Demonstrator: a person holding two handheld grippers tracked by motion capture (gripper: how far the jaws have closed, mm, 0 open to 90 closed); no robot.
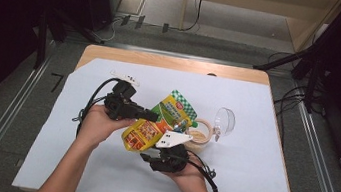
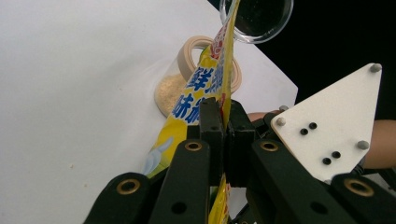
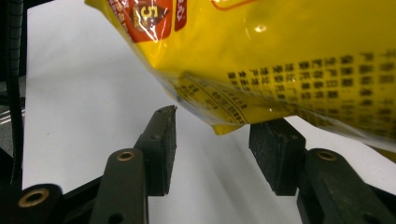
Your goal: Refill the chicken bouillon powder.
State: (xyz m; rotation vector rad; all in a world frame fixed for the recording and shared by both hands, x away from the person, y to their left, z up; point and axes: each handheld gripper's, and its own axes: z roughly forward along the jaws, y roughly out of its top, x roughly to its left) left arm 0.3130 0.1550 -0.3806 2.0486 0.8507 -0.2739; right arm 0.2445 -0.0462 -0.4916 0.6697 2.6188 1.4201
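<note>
A yellow and green snack pouch [image 1: 159, 122] hangs tilted above the table, its top end over a small round container [image 1: 199, 133] of pale powder. My left gripper [image 1: 154, 117] is shut on the pouch's side edge; in the left gripper view the black pads [image 2: 212, 135] pinch the pouch [image 2: 205, 88] edge-on, with the container [image 2: 173, 91] beyond. My right gripper [image 1: 153, 153] sits under the pouch's lower end. In the right gripper view its gripper [image 3: 212, 140] stands open, the pouch's [image 3: 280, 46] bottom corner hanging between the pads without being pinched.
A clear plastic lid [image 1: 224, 121] lies right of the container, also at the top of the left gripper view as the lid [image 2: 257, 18]. A white sheet [image 1: 98, 166] covers the wooden table [image 1: 173, 62]. A small white strip [image 1: 125, 76] lies at the back left. Cables trail from both grippers.
</note>
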